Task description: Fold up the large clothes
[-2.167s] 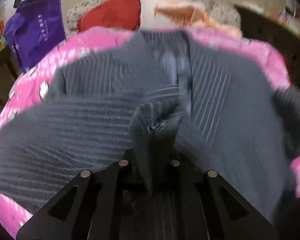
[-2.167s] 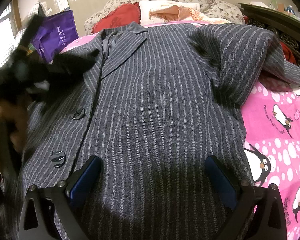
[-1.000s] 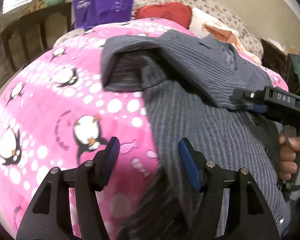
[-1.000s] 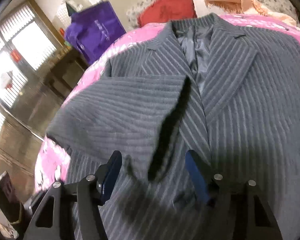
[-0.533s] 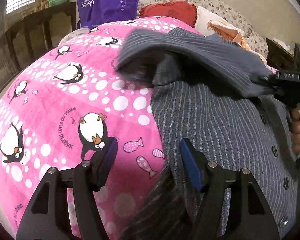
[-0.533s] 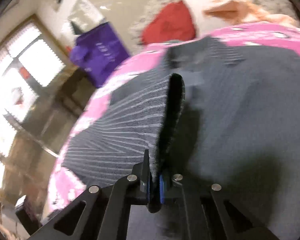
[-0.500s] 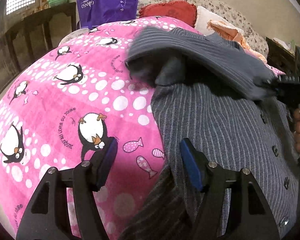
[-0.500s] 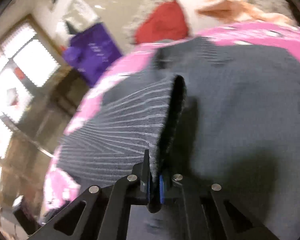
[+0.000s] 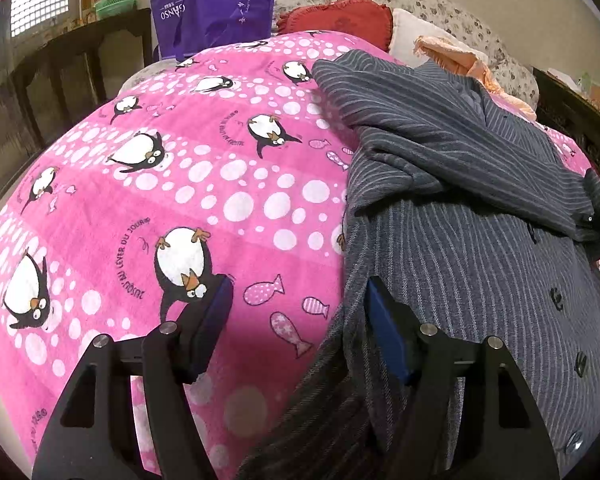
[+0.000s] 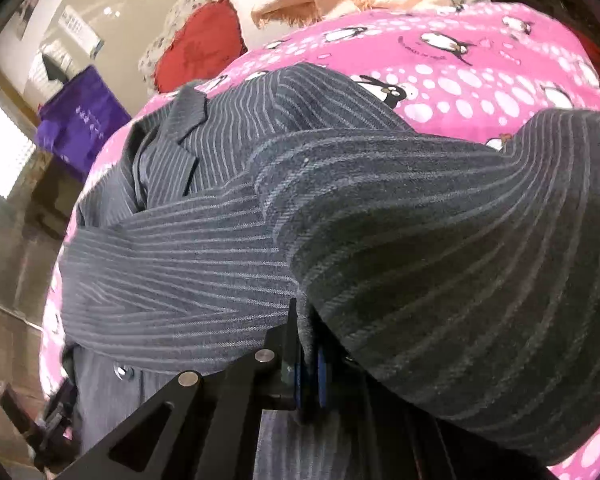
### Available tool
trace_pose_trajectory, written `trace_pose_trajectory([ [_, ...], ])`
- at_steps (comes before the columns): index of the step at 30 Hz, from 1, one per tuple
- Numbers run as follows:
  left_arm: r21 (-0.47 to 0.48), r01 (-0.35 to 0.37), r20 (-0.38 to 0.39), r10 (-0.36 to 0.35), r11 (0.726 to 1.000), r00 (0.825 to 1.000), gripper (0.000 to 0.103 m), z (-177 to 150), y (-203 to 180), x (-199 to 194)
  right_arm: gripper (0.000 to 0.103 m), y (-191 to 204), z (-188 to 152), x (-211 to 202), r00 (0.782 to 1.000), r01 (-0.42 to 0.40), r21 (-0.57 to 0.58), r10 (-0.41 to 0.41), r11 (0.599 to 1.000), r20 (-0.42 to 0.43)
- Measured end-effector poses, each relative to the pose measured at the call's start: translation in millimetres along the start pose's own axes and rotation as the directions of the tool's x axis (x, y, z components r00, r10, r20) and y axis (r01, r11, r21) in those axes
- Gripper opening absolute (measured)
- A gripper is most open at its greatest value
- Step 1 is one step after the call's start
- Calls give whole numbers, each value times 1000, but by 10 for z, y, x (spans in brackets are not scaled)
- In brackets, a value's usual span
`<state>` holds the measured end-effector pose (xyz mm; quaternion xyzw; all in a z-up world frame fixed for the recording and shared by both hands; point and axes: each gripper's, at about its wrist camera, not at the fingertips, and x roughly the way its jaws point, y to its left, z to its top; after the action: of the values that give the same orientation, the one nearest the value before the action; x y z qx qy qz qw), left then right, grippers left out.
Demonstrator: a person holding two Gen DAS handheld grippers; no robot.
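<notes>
One grey pinstriped jacket (image 9: pixel 476 248) is lying on the bed's pink penguin blanket (image 9: pixel 204 184), with one sleeve (image 10: pixel 228 264) folded across its front. The right claw (image 10: pixel 306 376) is pinching that sleeve's edge, jaws pressed together on it. The left claw (image 9: pixel 300 320) is hanging spread wide over the jacket's hem edge, gripping nothing. One purple bag (image 9: pixel 212 0) and one red pillow (image 9: pixel 340 20) are sitting beyond.
</notes>
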<state>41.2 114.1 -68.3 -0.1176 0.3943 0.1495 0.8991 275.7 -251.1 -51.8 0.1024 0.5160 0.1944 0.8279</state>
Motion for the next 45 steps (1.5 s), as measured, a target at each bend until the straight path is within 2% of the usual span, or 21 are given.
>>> trace_pose_trajectory([
  [2,0,0,-1,0,1000,1000,69,1,-2,0,4,-62,-32,-2,1000,-28,51,27,998,8],
  [4,2,-1,-1,1,1000,1000,69,2,-7,-1,4,-74,-82,24,999,-21,23,21,1000,-24],
  [8,-11,7,-8,-7,1000,1000,69,41,26,-31,8,-187,-139,-123,997,-69,114,71,991,-7],
  [10,-27,8,10,-8,1000,1000,69,133,34,-100,9,-168,-206,-275,998,-55,115,54,992,18],
  [13,-19,22,74,-21,1000,997,69,421,-4,-230,10,73,-337,-567,997,2,-2,-2,1000,76],
  [16,-2,50,119,-49,999,992,69,829,-139,-224,12,380,-424,-745,989,36,-137,-16,990,146],
  [18,-19,81,142,-77,997,987,69,1110,-220,-159,12,528,-455,-813,972,112,-189,-68,975,226],
  [20,-39,116,130,-110,992,985,67,1341,-303,21,12,623,-420,-800,954,120,-208,-55,971,294],
  [21,-45,124,103,-119,991,988,63,1441,-362,168,12,644,-410,-779,951,119,-206,-51,971,305],
  [22,-37,108,92,-104,994,990,51,1496,-415,268,12,681,-373,-723,950,128,-205,-61,970,305],
  [23,-16,79,82,-78,997,994,47,1544,-491,383,12,742,-350,-673,946,158,-199,-90,967,311],
  [26,5,57,71,-57,998,996,47,1540,-616,613,12,904,-380,-684,915,192,-175,-112,966,388],
  [27,13,47,60,-48,999,997,47,1520,-657,696,12,958,-380,-624,911,205,-196,-114,959,396],
  [29,22,9,49,-10,1000,999,47,1484,-698,847,12,954,-281,-351,941,184,-216,-108,959,321],
  [30,13,-8,48,7,1000,999,47,1456,-690,904,12,874,-223,-160,954,188,-193,-133,963,269],
  [33,-40,-20,1,20,999,1000,47,1366,-600,1100,12,607,-124,193,947,262,-138,-227,955,228],
  [35,-56,-11,2,11,998,1000,48,1364,-567,1141,12,484,-132,278,956,217,-115,-188,969,227],
  [39,-21,-55,-5,55,998,998,50,1373,-633,1180,12,479,-140,312,952,224,-118,-191,967,239],
  [42,-6,-62,-15,62,998,998,51,1387,-644,1179,13,466,-154,301,954,213,-117,-181,970,237],
  [45,20,-70,-34,70,997,997,51,1450,-645,1009,14,586,-168,147,947,263,-136,-228,955,228],
])
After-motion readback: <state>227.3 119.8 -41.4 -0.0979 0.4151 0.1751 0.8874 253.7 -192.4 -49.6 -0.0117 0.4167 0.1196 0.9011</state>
